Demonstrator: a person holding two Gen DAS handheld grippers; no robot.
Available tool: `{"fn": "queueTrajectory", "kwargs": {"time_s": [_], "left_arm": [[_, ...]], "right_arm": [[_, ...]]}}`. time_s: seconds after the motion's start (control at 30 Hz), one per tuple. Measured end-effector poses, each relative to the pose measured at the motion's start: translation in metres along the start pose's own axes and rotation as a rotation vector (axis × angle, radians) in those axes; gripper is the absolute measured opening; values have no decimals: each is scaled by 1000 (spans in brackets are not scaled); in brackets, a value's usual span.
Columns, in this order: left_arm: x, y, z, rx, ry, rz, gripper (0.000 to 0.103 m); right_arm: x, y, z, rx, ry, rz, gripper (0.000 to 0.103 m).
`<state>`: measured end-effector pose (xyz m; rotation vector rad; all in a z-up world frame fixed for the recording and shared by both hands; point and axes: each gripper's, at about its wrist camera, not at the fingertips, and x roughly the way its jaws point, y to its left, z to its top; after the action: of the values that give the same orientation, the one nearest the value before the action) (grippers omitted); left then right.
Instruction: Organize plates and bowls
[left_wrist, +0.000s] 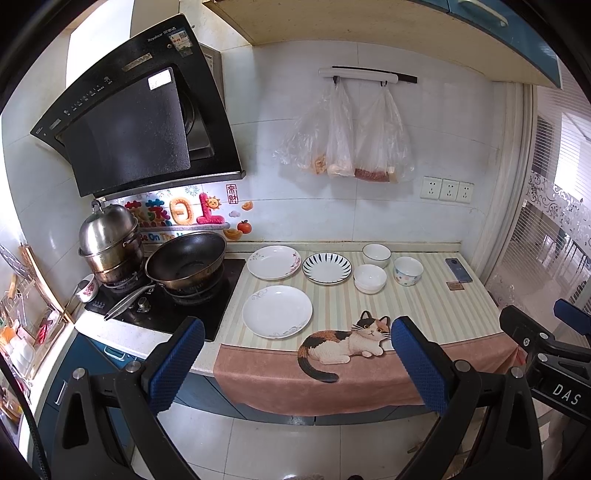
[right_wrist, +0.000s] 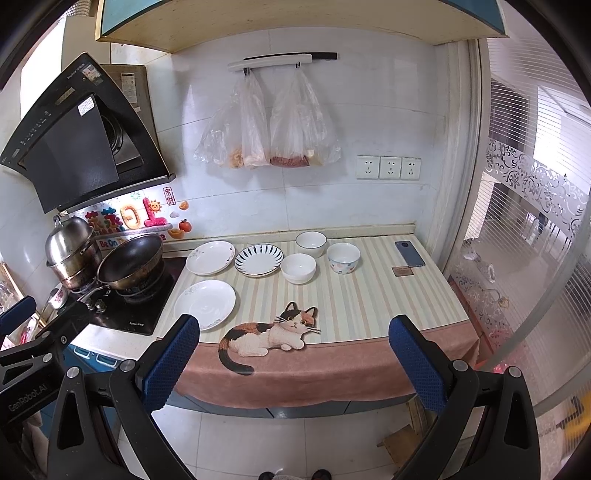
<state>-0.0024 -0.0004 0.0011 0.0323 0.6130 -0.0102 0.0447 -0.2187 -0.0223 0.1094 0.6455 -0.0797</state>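
Both grippers hang back off the counter edge, the left gripper (left_wrist: 297, 360) and the right gripper (right_wrist: 293, 360) each spread wide with nothing between the blue pads. Well ahead on the striped mat (left_wrist: 424, 314) lie three plates: a large white plate (left_wrist: 277, 311) nearest, a floral plate (left_wrist: 273, 262) behind it, a blue-rayed plate (left_wrist: 327, 267) beside that. Further right sit three bowls, all empty: a rimmed bowl (left_wrist: 376, 254), a plain white bowl (left_wrist: 369, 278), a patterned bowl (left_wrist: 408, 270). A phone (left_wrist: 458, 270) lies far right.
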Motion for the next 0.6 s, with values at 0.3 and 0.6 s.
{"fn": "queueTrajectory", "kwargs": {"time_s": [0.3, 0.6], "left_arm": [[0, 0, 0, 0, -2, 1, 103], [1, 0, 3, 2, 0, 2, 103]], "right_arm": [[1, 4, 3, -2, -3, -6, 103], [6, 4, 4, -2, -6, -5, 103]]}}
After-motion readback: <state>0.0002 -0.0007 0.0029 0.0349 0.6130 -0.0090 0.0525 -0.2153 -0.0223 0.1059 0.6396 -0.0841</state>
